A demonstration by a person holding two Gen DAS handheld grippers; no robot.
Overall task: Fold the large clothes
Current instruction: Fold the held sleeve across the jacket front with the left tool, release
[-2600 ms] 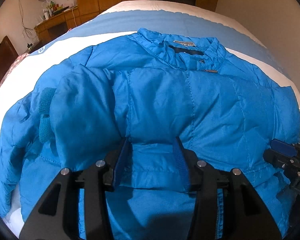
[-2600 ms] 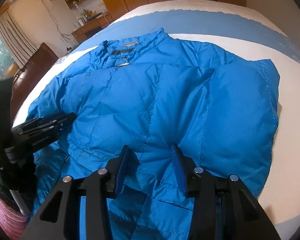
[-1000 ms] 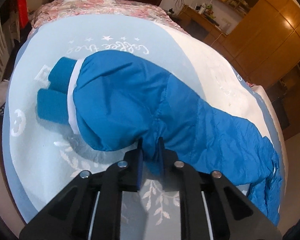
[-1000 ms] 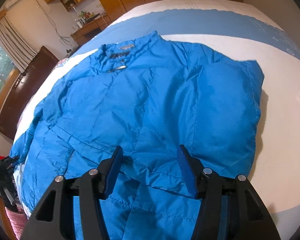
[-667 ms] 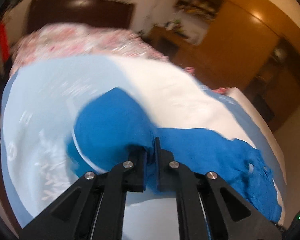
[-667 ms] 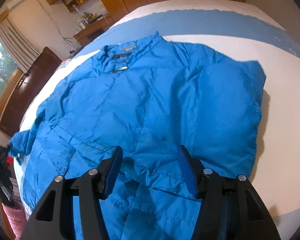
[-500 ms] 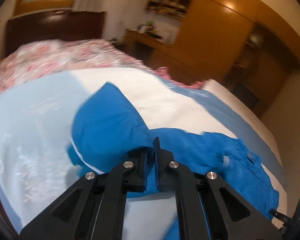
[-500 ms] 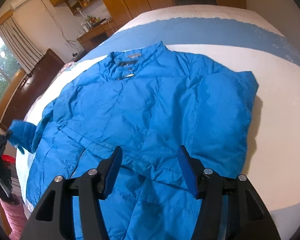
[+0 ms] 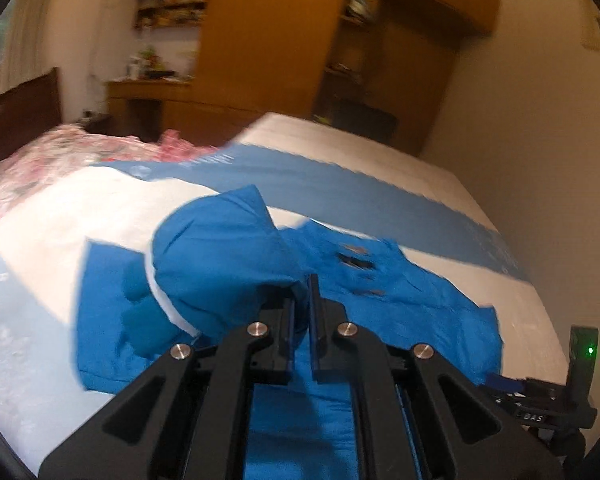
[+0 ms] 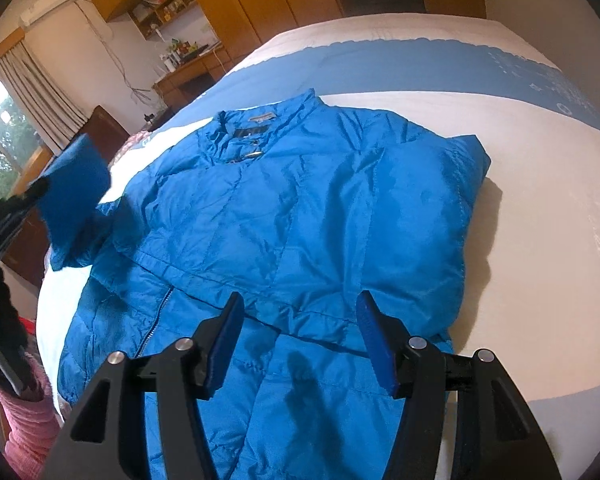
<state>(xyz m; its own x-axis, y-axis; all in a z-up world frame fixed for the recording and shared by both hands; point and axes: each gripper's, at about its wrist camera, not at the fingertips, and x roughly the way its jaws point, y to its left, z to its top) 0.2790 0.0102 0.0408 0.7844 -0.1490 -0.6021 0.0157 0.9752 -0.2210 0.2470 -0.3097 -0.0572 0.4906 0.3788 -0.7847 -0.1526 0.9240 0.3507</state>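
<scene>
A large blue puffer jacket lies front up on the bed, collar at the far side, its right sleeve folded in. My left gripper is shut on the jacket's left sleeve and holds it lifted above the jacket body. The sleeve's knit cuff hangs to the left. In the right wrist view the raised sleeve shows at the far left with the left gripper on it. My right gripper is open and empty, hovering over the jacket's lower middle.
The bed has a white and light blue cover with a darker blue band. A pink floral quilt lies at the head end. Wooden wardrobes and a desk stand beyond. A pink cloth is at the lower left.
My left gripper has closed on the left sleeve, lifted it off the bed and swung it toward the jacket body. The right gripper has risen slightly and stayed open.
</scene>
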